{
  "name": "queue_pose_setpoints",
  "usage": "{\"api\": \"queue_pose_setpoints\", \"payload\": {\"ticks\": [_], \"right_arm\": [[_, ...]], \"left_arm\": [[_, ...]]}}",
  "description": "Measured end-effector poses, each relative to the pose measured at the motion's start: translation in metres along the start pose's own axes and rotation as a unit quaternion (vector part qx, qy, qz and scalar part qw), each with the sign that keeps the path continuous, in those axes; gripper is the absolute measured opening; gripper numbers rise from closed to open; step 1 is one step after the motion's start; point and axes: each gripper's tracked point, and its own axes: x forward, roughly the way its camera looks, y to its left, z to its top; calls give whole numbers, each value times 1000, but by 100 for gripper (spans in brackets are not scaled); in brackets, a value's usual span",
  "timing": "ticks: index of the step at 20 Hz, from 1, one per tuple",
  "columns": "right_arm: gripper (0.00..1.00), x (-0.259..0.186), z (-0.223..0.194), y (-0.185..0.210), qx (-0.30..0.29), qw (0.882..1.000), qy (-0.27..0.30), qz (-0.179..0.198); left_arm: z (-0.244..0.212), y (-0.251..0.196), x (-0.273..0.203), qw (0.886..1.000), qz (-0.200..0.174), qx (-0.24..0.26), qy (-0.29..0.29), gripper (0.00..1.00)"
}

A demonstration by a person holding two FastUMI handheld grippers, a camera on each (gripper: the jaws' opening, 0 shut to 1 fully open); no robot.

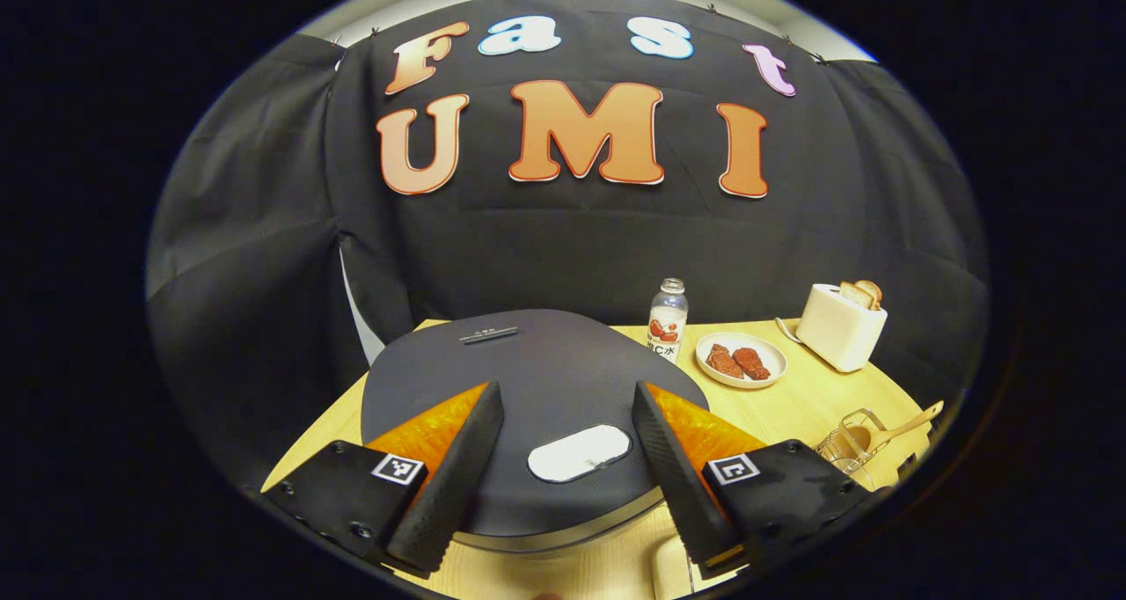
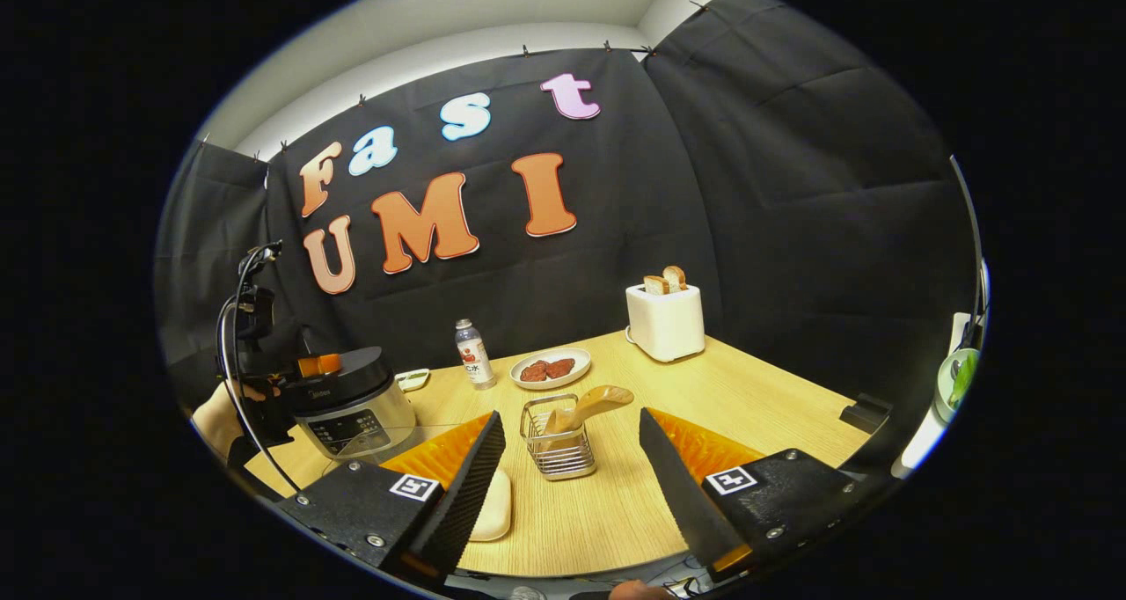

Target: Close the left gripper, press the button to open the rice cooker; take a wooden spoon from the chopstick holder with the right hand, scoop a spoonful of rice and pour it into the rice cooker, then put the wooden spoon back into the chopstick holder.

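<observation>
The rice cooker's dark lid (image 1: 528, 371) lies just below my left gripper (image 1: 566, 389), which is open, its fingers straddling the white oval button (image 1: 579, 452) without touching it. In the right gripper view the rice cooker (image 2: 352, 406) stands shut at the table's left, with the left gripper (image 2: 317, 364) and a hand (image 2: 220, 420) over it. A wooden spoon (image 2: 589, 402) leans in the wire chopstick holder (image 2: 557, 450), straight ahead of my open right gripper (image 2: 570, 417), which holds nothing. The holder (image 1: 849, 446) and spoon (image 1: 897, 431) also sit at the far right.
A bottle (image 2: 473, 354), a plate of red meat (image 2: 550, 369) and a white toaster with bread (image 2: 665, 318) line the back of the wooden table. A cream dish (image 2: 493, 508) lies near my right gripper's left finger. A small black object (image 2: 866, 406) sits at the table's right edge.
</observation>
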Motion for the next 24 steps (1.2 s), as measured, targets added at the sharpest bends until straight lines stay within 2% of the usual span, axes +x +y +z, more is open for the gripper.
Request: {"api": "queue_pose_setpoints", "payload": {"ticks": [2, 4, 6, 10, 11, 13, 16, 17, 20, 23, 24], "right_arm": [[95, 2, -2, -1, 0, 1000, 1, -4], [94, 4, -5, -5, -8, 1000, 4, -10], [94, 8, -3, -9, -12, 1000, 7, -18], [94, 18, 25, -4, -20, 1000, -4, -17], [94, 21, 36, -2, -31, 999, -10, -16], [94, 23, 65, 10, -57, 998, -29, -1], [95, 28, 97, 26, -59, 997, -29, 29], [95, 30, 114, 31, -66, 997, -37, 35], [95, 30, 160, 45, -68, 995, -56, 56], [95, 28, 206, 48, -74, 993, -80, 51], [100, 26, 219, 48, -82, 991, -91, 45]], "left_arm": [[-4, -2, 0, 1000, 7, 18, -24, 100], [2, -2, -1, 999, 7, 11, -41, 100], [4, -1, 0, 999, 4, 18, -36, 100], [12, 10, -12, 1000, 6, -18, -17, 96], [23, 16, -19, 999, 11, -19, -25, 99], [46, 28, -37, 999, 16, -23, -42, 99], [88, 51, -68, 997, 23, -50, -62, 96], [106, 60, -84, 996, 31, -49, -72, 100], [160, 88, -131, 992, 51, -41, -107, 96], [206, 91, -176, 988, 29, -53, -143, 99], [215, 91, -188, 987, 22, -53, -150, 100]]}}
